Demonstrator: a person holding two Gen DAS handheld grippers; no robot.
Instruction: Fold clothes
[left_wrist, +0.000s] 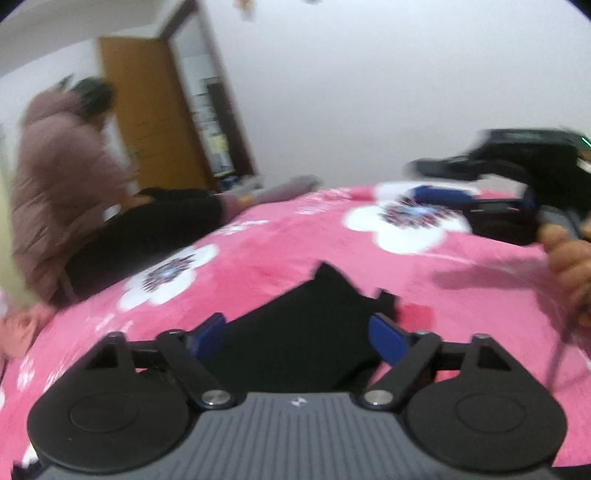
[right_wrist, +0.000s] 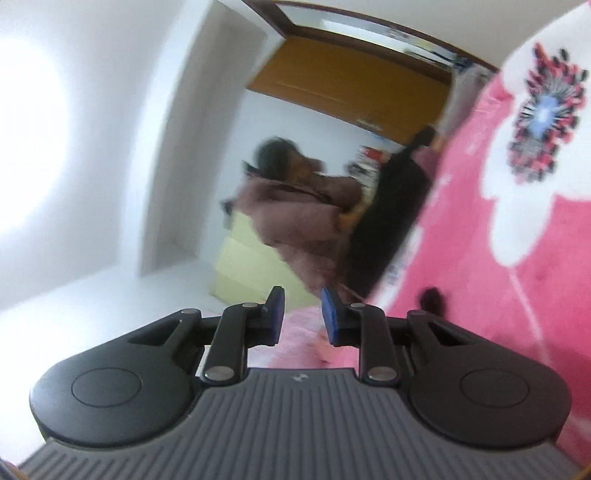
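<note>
One black garment (left_wrist: 295, 332) is seen flat on pink blanket (left_wrist: 258, 251), between spread, unclenched left gripper (left_wrist: 297, 332) fingers.

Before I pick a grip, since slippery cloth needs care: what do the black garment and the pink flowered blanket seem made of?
Black garment: looks like matte woven or knit cloth, no sheen, lying flat with crisp edges; blur leaves it open.
Pink flowered blanket: looks like plush fleece, with a soft fuzzy surface and mottled nap.
</note>
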